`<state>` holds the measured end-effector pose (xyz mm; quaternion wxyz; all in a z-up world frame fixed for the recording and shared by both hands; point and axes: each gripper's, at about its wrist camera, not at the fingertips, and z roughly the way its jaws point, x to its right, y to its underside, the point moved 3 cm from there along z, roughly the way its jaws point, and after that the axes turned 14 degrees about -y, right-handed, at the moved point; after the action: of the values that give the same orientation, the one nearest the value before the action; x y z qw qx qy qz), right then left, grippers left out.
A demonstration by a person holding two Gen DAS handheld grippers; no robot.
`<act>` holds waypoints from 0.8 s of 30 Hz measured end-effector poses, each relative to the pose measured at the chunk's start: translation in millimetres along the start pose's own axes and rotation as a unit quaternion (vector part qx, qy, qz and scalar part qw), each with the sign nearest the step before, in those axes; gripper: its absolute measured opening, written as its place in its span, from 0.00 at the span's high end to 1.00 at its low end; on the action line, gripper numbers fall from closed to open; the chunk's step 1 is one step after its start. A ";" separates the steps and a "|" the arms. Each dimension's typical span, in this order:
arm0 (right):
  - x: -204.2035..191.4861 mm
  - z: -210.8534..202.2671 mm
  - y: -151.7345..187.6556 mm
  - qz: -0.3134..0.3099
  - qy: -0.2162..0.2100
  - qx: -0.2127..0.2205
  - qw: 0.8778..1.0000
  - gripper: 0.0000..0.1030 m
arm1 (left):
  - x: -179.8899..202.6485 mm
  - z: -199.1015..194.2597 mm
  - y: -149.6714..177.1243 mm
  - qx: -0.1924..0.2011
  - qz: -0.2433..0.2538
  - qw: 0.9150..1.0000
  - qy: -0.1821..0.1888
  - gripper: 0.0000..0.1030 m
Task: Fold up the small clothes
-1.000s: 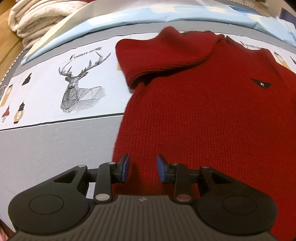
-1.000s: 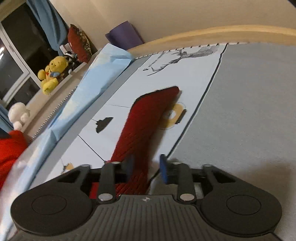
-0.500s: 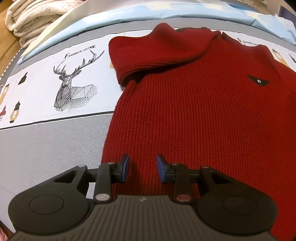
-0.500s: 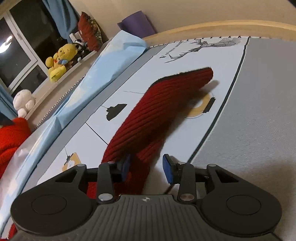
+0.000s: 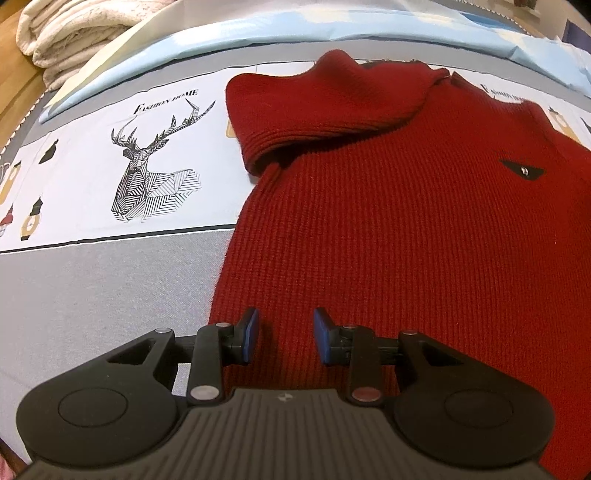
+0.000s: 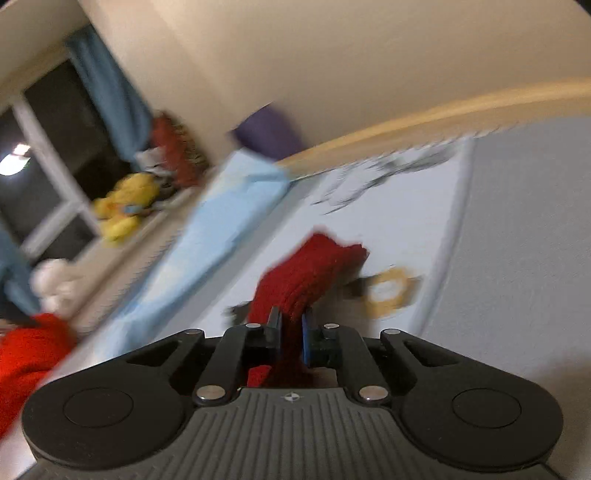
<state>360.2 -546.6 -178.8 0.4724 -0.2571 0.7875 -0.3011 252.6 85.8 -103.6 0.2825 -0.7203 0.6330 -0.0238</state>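
Covering the work surface is a bed sheet [image 5: 92, 288] with a plain grey band near the camera and a white printed strip beyond it, carrying a geometric line-drawn stag [image 5: 155, 166] under the words "Fashion Home" plus small lantern-like motifs. A pale blue cover [image 5: 258, 33] lies along the far edge, and a stack of folded cream blankets [image 5: 66, 33] sits at the upper left corner on a wooden surface. Red knit sweater [image 5: 406, 221] lies flat, front up, across the grey band and printed strip; one sleeve [image 5: 314, 107] is folded in over the chest, and a small dark triangular badge [image 5: 522, 170] shows on the chest. Left gripper [image 5: 283, 336] hovers over the sweater's lower hem area, jaws spread with only the flat knit seen through the gap; contact with the fabric cannot be judged. Right wrist view is motion-blurred: right gripper [image 6: 291, 334] has its jaws closing, pads pinching the other sleeve [image 6: 306, 273], which rises off the sheet ahead of the fingers. Room behind: beige wall, wooden bed frame [image 6: 443, 110], a purple cushion [image 6: 269, 133], a dark window [image 6: 48, 147] with blue curtain [image 6: 107, 92], and yellow and white plush toys [image 6: 122, 210] on the sill.
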 end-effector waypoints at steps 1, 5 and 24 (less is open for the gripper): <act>2.1 -1.7 3.6 -0.015 0.036 -0.008 0.999 0.91 | 0.0 -0.4 0.0 0.000 -0.001 1.000 0.001 0.65; 27.9 -1.1 23.1 0.022 0.102 -0.057 0.993 0.88 | -1.2 -4.0 1.1 0.003 -0.006 1.000 0.011 0.65; -83.9 -52.0 43.2 -0.022 -0.044 -0.310 0.949 0.63 | -68.3 0.6 10.2 -0.015 -0.071 0.997 0.025 0.65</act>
<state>343.7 -447.1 -141.0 0.3965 -0.4209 0.8149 -0.0405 230.3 148.9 -86.5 0.2529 -0.7668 0.5876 -0.0522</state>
